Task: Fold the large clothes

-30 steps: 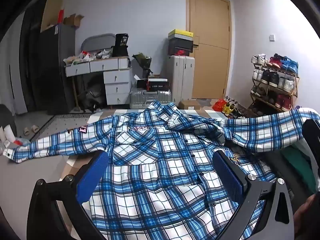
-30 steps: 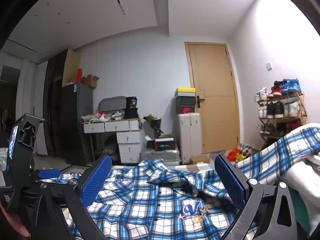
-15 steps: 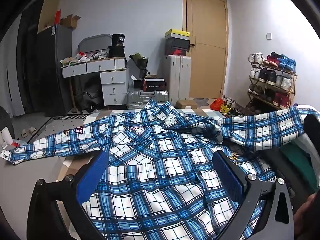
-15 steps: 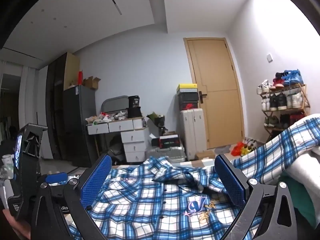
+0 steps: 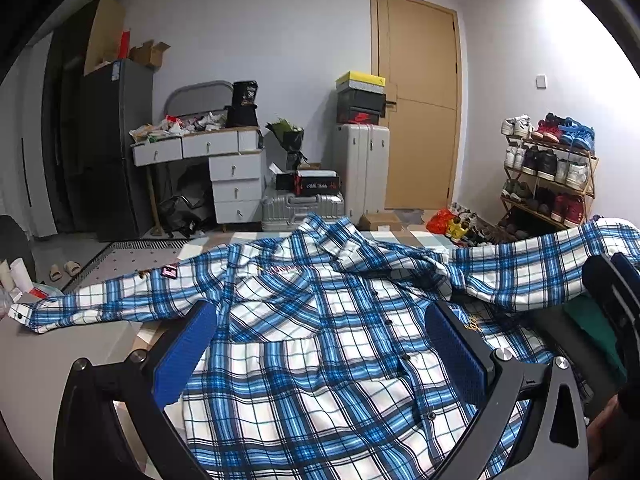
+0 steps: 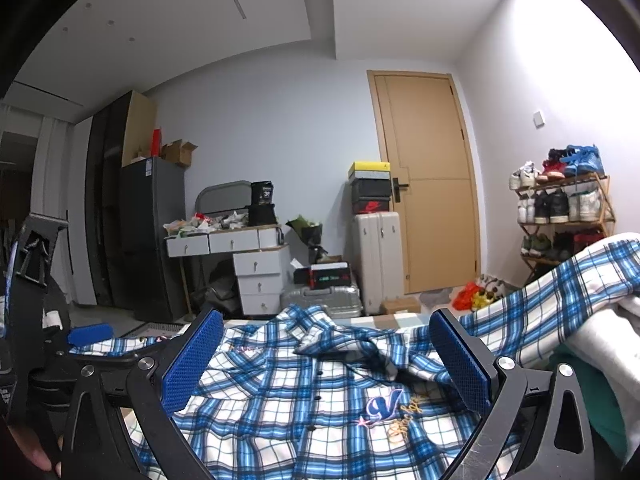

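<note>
Blue-and-white plaid shirt (image 5: 320,344), blue-padded fingers (image 5: 186,354)

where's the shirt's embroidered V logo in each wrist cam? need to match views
Left wrist: the V logo is mostly hidden behind the left gripper's right finger; only its gold stitching peeks out.
Right wrist: fully visible, lower centre-right on the plaid shirt, between the right gripper's fingers.
Shared landmark: the wooden door.

The left gripper (image 5: 320,354) is held level with jaws spread wide, nothing between them. The right gripper (image 6: 326,364) is likewise held wide apart and empty.
</note>
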`<state>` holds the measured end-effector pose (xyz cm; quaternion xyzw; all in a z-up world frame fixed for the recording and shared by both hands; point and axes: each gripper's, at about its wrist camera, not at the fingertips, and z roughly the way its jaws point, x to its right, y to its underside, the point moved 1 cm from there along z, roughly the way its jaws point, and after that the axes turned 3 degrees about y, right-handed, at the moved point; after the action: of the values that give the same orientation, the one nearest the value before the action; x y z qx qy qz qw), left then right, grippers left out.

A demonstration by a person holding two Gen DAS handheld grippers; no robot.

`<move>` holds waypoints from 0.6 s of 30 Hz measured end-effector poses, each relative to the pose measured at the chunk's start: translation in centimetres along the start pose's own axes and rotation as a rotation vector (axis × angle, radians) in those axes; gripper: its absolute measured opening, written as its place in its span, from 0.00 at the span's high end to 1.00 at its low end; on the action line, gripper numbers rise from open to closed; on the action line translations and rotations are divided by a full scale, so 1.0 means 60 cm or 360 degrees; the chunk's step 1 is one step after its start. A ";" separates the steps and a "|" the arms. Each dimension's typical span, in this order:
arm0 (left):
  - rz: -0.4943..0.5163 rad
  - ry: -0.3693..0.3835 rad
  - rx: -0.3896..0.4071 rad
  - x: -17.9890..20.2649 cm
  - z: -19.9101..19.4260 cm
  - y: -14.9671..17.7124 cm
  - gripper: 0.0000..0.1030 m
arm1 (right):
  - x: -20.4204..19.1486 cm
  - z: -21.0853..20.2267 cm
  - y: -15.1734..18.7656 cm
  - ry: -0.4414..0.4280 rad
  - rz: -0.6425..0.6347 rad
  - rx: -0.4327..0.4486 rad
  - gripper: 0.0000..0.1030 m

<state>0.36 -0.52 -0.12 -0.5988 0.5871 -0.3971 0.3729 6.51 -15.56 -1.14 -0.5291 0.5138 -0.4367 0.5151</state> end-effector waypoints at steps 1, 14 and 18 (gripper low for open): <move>0.0006 -0.0006 0.0005 0.001 0.000 0.000 0.01 | -0.001 0.001 0.001 0.0011 -0.0001 -0.0008 0.00; 0.0002 0.0023 -0.0011 -0.002 0.003 0.005 0.01 | 0.004 0.008 0.005 0.0018 0.0015 -0.0048 0.00; 0.0006 0.0028 -0.0011 0.000 0.002 0.006 0.01 | 0.006 0.010 0.005 0.0023 0.0016 -0.0060 0.00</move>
<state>0.33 -0.54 -0.53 -0.5954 0.5929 -0.3997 0.3663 7.12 -15.84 -1.51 -0.5329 0.5282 -0.4284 0.5035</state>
